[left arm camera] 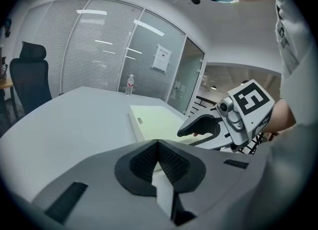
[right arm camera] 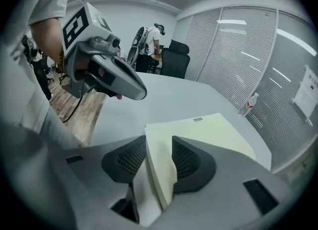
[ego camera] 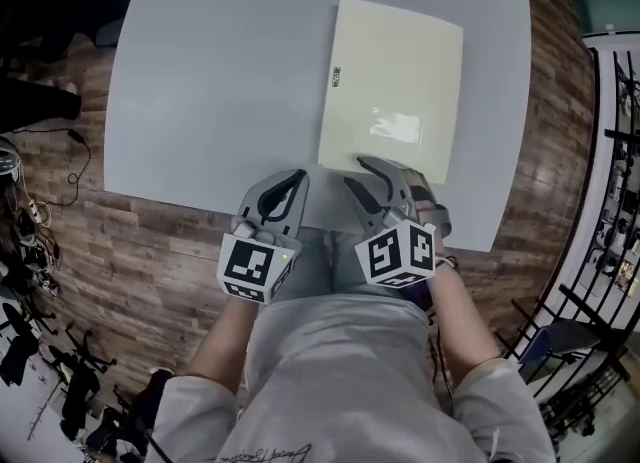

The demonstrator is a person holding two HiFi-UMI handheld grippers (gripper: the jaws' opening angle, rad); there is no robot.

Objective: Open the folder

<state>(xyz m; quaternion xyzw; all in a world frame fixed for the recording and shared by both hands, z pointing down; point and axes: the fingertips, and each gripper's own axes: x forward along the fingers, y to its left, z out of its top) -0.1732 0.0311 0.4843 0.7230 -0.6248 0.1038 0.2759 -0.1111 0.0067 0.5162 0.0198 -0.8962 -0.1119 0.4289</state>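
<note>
Near the front edge of the grey counter (ego camera: 200, 71), my right claw (ego camera: 358, 171) gapes astride the flat pale-yellow folder (ego camera: 392, 91); my left claw (ego camera: 296, 179) is clenched, empty. Biting both covers would lift it unopened.

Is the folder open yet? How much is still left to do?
Not yet. The folder lies flat and closed on the table, so nothing looks done. In hand: the right gripper has its jaws apart at the folder's near edge, not gripping it. The left gripper is shut and empty. Left to do: catch the cover and lift it open.
</note>
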